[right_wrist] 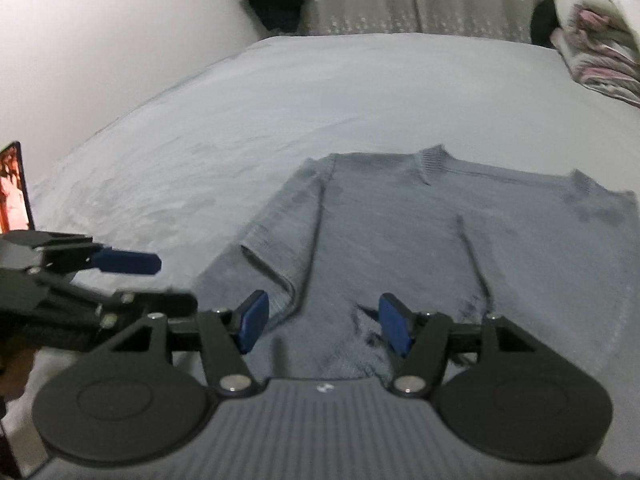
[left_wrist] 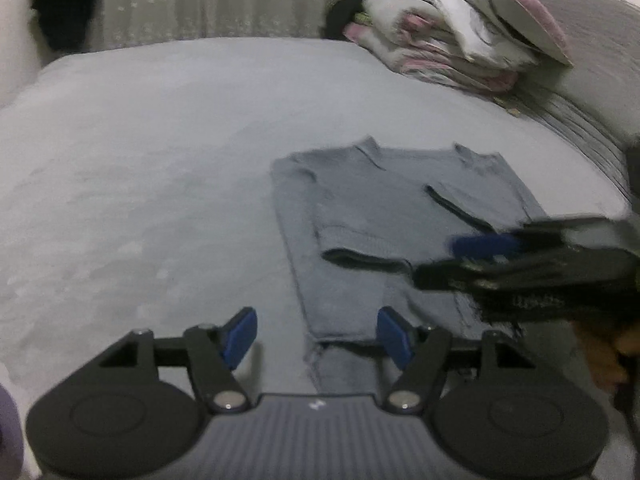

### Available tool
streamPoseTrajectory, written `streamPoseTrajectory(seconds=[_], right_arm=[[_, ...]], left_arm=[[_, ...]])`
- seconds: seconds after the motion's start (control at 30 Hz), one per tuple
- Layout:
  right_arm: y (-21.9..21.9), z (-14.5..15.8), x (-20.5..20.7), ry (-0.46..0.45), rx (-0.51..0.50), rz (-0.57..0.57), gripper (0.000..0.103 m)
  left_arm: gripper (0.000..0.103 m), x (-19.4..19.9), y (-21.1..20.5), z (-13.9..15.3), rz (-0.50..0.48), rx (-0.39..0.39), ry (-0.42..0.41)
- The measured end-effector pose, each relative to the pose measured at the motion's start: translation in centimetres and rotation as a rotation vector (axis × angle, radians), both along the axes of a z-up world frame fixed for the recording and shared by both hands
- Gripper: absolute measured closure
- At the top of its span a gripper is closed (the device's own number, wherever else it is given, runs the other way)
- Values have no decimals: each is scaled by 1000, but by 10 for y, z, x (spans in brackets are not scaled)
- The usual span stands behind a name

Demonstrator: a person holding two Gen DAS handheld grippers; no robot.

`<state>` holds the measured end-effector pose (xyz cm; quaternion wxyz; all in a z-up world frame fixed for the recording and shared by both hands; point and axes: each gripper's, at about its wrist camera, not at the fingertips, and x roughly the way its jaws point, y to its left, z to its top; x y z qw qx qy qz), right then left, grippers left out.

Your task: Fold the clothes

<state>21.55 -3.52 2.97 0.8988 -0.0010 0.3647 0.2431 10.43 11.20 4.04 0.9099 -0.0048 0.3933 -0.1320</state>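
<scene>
The grey sweater [right_wrist: 440, 240] lies flat on the bed [right_wrist: 320, 92], sleeves folded in, its long axis running from the hem by the fingers away to the collar. Both grippers hover at the hem end with fingers spread wide and holding nothing — the right gripper [right_wrist: 324, 326] over the body, the left gripper [left_wrist: 316, 334] over the sweater's left edge — so a lengthwise fold looks next

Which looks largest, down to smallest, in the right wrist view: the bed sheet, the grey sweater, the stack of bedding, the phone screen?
1. Bed sheet
2. Grey sweater
3 and 4. Stack of bedding and phone screen: both are cut off at the frame edge, so their order is unsure.
</scene>
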Motion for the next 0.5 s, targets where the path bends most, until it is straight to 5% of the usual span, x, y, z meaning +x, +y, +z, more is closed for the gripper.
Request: streamPoseTrajectory(seconds=[0.13,0.3,0.37,0.5], right_arm=[[15,-15,12,-15,-37,21,38],[26,-21,15,-93,-69,49,38],[27,-22,17,-112,-62,45,44],[22,-20,24,-107,-4,17,78]], left_arm=[[35,1,-10,-13,-76,83,43],[38,0,-16,-15,-80,144,-19],[43,1,-17,-15,-76,158,-44],[66,1,-22,-13,-95,156,-79]])
